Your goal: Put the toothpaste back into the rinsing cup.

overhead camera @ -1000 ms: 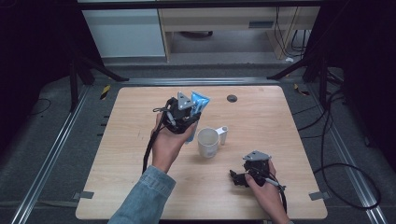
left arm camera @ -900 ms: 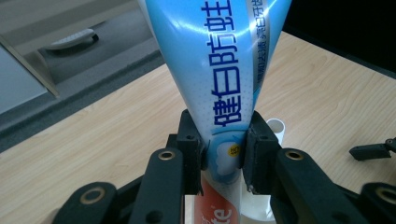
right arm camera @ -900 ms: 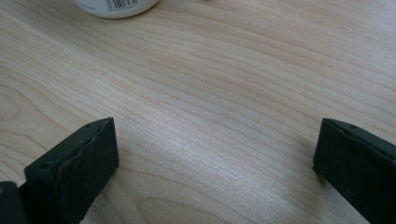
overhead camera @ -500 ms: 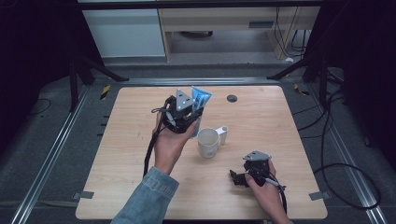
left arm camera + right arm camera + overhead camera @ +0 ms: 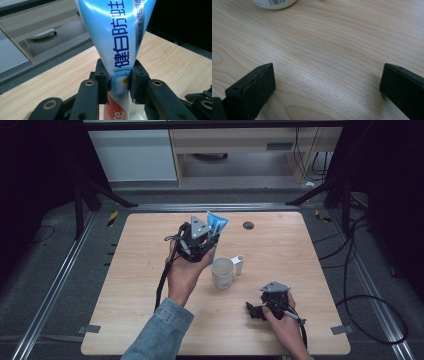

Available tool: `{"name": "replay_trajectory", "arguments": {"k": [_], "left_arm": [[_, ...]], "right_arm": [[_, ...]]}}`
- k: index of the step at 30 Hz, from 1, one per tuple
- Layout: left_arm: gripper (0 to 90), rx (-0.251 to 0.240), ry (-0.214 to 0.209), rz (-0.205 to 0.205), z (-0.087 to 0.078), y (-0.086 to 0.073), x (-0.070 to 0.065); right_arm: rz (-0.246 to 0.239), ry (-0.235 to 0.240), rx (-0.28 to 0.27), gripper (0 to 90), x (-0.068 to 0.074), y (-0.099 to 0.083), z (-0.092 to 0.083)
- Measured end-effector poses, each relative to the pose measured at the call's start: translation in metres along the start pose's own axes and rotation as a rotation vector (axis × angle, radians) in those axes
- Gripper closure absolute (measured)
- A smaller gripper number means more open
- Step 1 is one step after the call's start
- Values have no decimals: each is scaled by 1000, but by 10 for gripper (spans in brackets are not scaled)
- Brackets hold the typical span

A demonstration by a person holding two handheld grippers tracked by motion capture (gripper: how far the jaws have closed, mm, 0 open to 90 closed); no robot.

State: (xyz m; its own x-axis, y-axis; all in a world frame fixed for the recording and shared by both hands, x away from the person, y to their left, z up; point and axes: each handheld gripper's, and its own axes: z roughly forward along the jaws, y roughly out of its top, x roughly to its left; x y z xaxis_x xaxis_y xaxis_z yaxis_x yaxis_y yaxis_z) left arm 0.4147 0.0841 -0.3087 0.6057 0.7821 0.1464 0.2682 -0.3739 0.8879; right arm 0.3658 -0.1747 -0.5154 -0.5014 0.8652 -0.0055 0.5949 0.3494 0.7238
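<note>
Since earlier frames: left gripper (image 5: 212, 239) with blue-and-white soft plastic toothpaste tube (image 5: 216, 223) drifts slightly toward white ceramic mug (image 5: 223, 272); right gripper (image 5: 328, 87) unmoved.

Left jaws clamped on tube low on body, near red band; tube upright, crimped flat end up, above table behind mug.

Right jaws wide apart, nothing between, hovering over light wooden table (image 5: 300, 250).

Tube likely light, soft, glossy, so slippery; squeezing harder risks denting. Grip near stiffer cap shoulder judged safest.

White cap-like cylinder (image 5: 239, 265) just beside mug; avoid knocking. Table edges well apart; open room all around.
</note>
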Motion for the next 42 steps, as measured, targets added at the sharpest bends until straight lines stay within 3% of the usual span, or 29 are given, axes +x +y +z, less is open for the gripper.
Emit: {"name": "replay_trajectory", "arguments": {"k": [18,42], "left_arm": [[718,-102,1,-20,-7,1,-15],[719,-152,2,-51,-1,-7,-25]], "right_arm": [[1,-1,0,4,0,0,0],[0,-1,0,3,0,0,0]]}}
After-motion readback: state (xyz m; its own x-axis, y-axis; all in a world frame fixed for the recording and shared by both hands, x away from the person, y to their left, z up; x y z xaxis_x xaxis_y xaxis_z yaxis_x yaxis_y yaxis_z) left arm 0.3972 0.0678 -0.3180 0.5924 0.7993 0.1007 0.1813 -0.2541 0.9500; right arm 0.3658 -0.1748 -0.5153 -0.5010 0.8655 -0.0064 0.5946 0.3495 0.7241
